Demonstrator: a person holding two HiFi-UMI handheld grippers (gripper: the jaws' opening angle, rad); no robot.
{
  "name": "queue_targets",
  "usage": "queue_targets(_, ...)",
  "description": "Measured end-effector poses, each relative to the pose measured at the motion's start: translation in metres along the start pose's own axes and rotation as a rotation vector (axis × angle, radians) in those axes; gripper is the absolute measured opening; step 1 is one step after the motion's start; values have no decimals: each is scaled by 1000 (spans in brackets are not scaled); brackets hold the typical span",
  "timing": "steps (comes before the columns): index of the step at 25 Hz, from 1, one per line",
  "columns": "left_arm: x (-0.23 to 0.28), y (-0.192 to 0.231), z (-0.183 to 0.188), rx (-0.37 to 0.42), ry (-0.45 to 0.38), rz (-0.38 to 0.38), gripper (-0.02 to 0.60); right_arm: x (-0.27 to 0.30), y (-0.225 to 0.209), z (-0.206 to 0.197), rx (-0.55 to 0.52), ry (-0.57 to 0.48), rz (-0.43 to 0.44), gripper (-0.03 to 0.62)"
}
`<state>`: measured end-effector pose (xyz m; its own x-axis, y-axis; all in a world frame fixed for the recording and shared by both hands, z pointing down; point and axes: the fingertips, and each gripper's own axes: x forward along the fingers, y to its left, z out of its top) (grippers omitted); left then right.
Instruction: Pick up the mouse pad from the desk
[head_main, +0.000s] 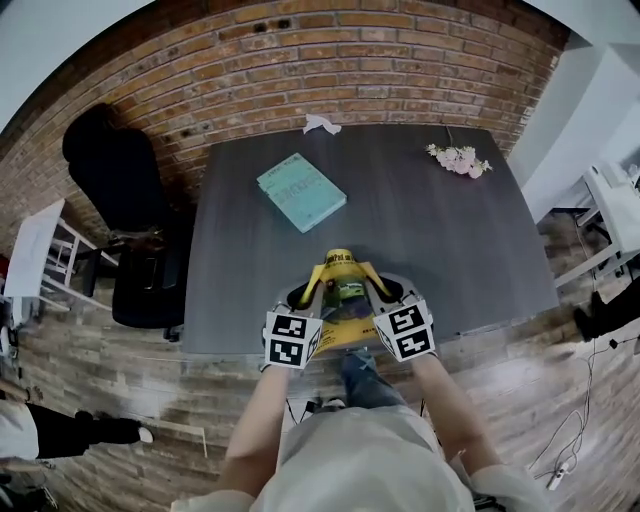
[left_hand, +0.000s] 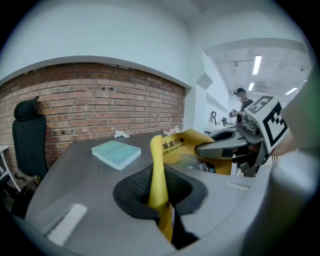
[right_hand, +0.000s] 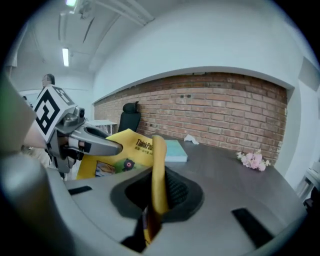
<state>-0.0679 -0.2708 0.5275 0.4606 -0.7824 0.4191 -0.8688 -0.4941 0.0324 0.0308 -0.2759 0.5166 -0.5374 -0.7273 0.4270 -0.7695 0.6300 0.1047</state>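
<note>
The yellow mouse pad (head_main: 343, 292) with printed pictures hangs lifted above the near edge of the dark grey desk (head_main: 420, 220), bowed between my two grippers. My left gripper (head_main: 301, 296) is shut on the pad's left edge (left_hand: 158, 175), which stands pinched between its black pads. On the pad's right edge (right_hand: 158, 175) my right gripper (head_main: 388, 291) is shut in the same way. In the left gripper view the right gripper (left_hand: 227, 147) shows past the pad; in the right gripper view the left gripper (right_hand: 95, 145) shows likewise.
A teal book (head_main: 301, 192) lies on the desk's far left part, a crumpled white tissue (head_main: 321, 124) at its far edge, pink flowers (head_main: 458, 159) at the far right. A black office chair (head_main: 120, 190) stands left of the desk, by the brick wall (head_main: 330, 60).
</note>
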Motion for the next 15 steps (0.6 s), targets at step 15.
queue_targets(15,-111,-47,-2,18,-99,-11,28,-102,66,10,1,-102,-34,25)
